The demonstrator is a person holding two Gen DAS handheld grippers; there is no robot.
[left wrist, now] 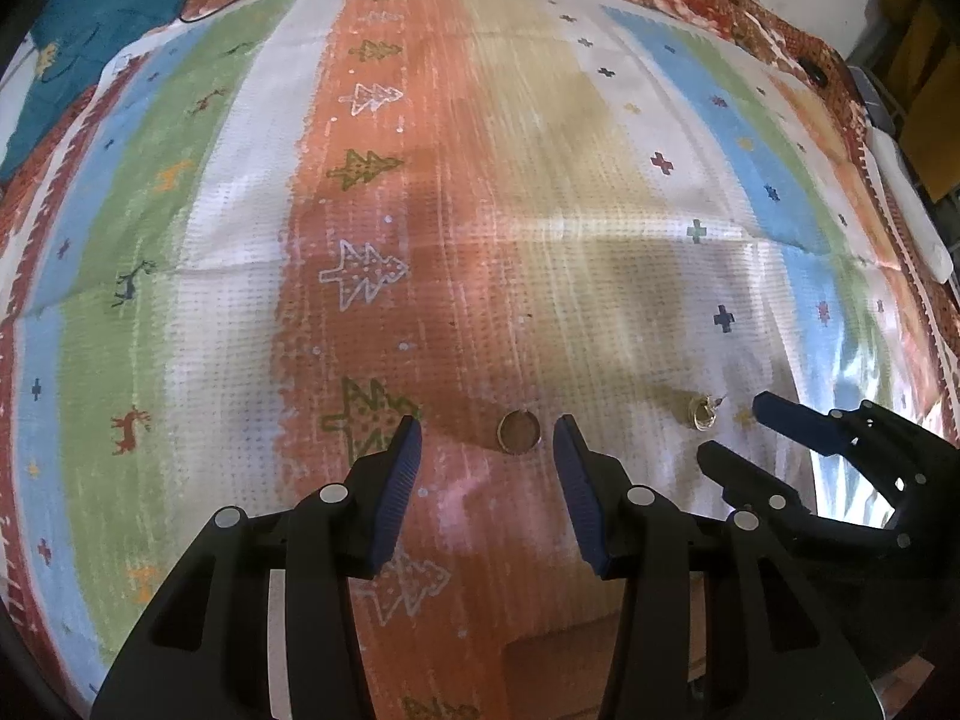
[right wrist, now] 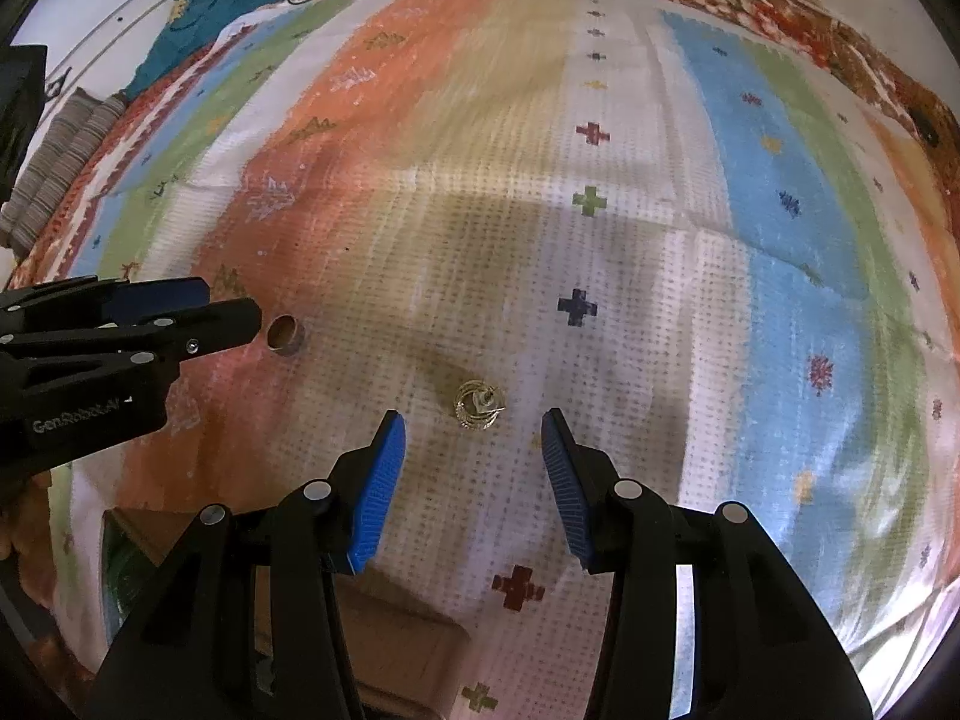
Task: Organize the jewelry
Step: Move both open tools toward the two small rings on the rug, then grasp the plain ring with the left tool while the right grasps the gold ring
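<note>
Jewelry here is two small pieces lying on a striped cloth (left wrist: 240, 192): a plain ring (left wrist: 519, 432) on the orange stripe, and near it an earring (right wrist: 477, 405) of gold loops with a post, on the white stripe. Both look light, hard and slippery, and so flat that pads may skate over them; I judge the ring best pinched across its band, the earring across its loops, clear of the thin post.

The left hand-held gripper (left wrist: 487, 450) hovers wide open and empty, with the ring just ahead between its tips. The right hand-held gripper (right wrist: 474, 447) is equally open and empty behind the earring.

A brown box (right wrist: 396, 630) sits below the grippers. A teal cloth (left wrist: 90, 42) lies well apart. Nothing blocks either piece, though the grippers crowd each other.
</note>
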